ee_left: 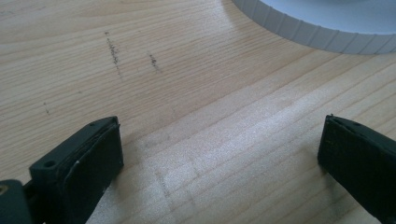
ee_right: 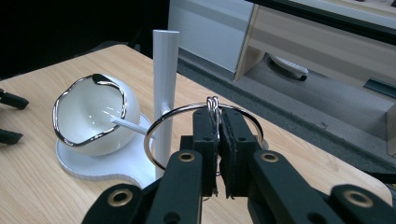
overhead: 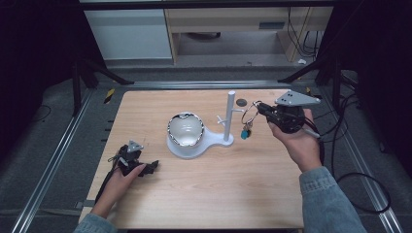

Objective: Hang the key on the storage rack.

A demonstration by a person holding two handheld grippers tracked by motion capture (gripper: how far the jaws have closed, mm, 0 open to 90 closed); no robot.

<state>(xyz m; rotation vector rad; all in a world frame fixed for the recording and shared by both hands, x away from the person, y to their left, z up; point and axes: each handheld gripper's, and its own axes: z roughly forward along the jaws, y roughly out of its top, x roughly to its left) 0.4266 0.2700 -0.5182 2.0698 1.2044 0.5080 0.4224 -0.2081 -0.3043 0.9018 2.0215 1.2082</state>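
Note:
A white stand (overhead: 212, 138) sits mid-table with a chrome-rimmed white bowl (overhead: 185, 128) on its round base and an upright post (overhead: 230, 114) with small side pegs. My right gripper (overhead: 260, 109) is just right of the post, shut on a metal key ring (overhead: 249, 114) with a blue charm (overhead: 245, 132) dangling below. In the right gripper view the key ring (ee_right: 180, 110) is clamped upright between the jaws of my right gripper (ee_right: 218, 121), close to the post (ee_right: 166, 70) and a peg (ee_right: 130, 125). My left gripper (overhead: 150, 167) rests open on the table, front left, with nothing between its fingers (ee_left: 88, 158).
A small dark disc (overhead: 241, 102) lies on the wooden table (overhead: 204, 194) behind the post. The stand's ribbed white base edge (ee_left: 317, 28) lies ahead of the left gripper. Metal rails flank the table; a cabinet (overhead: 131, 34) stands beyond it.

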